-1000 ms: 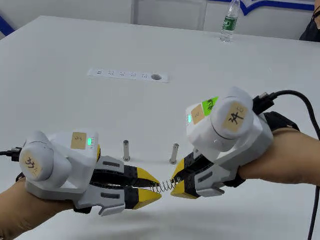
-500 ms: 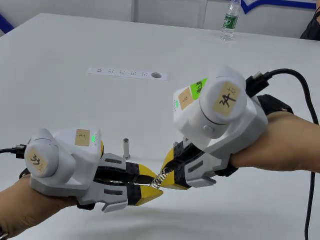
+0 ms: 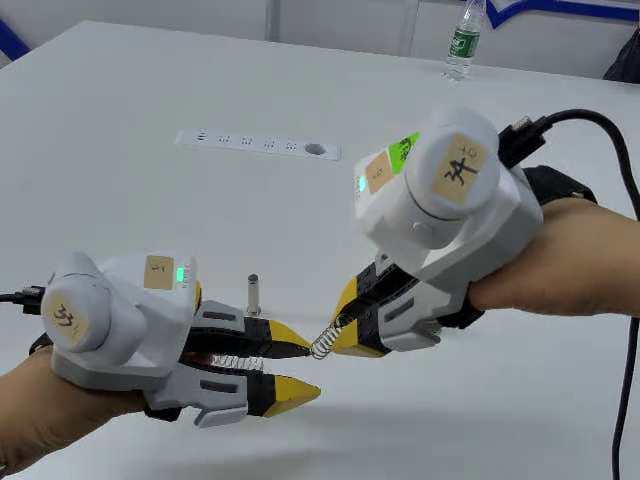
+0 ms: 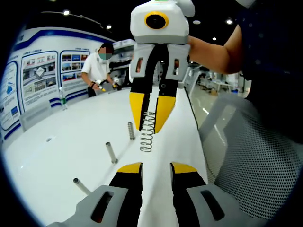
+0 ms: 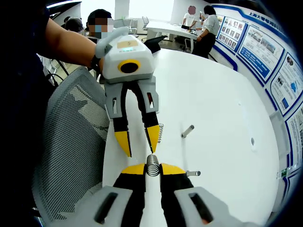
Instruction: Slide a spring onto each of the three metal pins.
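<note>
Spring has left the left gripper's tips, now pinched endwise by right gripper alone | left jaws parted, second spring seemingly beside them | smooth upright steel pin just beyond | risk: thin springy wire coil flicks out if squeezed off-centre, or snags pin's rim.

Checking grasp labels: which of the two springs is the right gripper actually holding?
The spring sticking out from the right gripper's shut yellow tips. The other spring sits ungripped by the open left gripper's jaws.
</note>
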Demonstrator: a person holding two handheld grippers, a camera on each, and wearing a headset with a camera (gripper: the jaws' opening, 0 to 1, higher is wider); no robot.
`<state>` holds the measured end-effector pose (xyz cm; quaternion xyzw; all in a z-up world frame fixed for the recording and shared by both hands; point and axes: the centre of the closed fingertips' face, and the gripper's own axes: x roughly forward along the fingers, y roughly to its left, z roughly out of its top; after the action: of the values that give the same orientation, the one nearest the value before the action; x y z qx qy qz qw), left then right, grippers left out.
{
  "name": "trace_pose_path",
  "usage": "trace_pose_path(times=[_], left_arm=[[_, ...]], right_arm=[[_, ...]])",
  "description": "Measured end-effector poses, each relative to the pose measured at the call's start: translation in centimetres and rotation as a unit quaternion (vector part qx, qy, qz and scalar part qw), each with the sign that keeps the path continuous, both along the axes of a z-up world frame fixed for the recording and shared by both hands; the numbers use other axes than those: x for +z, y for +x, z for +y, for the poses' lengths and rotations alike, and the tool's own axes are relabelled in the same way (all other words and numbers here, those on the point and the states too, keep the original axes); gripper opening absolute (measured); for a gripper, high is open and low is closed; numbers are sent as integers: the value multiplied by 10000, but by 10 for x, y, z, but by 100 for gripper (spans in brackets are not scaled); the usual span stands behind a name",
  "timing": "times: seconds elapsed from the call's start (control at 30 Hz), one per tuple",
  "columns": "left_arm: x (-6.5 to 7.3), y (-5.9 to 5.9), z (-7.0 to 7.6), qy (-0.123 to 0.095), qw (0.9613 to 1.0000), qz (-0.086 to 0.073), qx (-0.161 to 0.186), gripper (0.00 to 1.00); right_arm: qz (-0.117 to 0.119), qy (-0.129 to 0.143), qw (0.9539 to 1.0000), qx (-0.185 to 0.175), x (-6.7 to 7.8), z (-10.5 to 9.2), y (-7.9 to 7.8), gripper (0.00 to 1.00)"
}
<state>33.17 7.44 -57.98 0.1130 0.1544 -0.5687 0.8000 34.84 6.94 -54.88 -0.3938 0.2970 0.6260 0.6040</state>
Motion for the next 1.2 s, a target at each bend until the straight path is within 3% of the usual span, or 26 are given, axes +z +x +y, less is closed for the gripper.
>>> trace_pose_path(times=[0.43, 0.8, 1.1, 1.2], left_arm=[[3, 3, 35, -139, 9978, 112, 638, 36], [3, 7, 61, -224, 9929, 130, 1159, 47], [1, 10, 69, -264, 9902, 149, 1363, 51], [0, 11, 70, -268, 9896, 152, 1404, 52]], right_arm=[[-243, -195, 9992, -266, 13, -20, 37, 12], [-328, -500, 9974, -396, 6, -27, 69, 12], [-338, -829, 9954, -345, -8, -27, 91, 12], [-298, -878, 9951, -351, -12, -25, 91, 12]])
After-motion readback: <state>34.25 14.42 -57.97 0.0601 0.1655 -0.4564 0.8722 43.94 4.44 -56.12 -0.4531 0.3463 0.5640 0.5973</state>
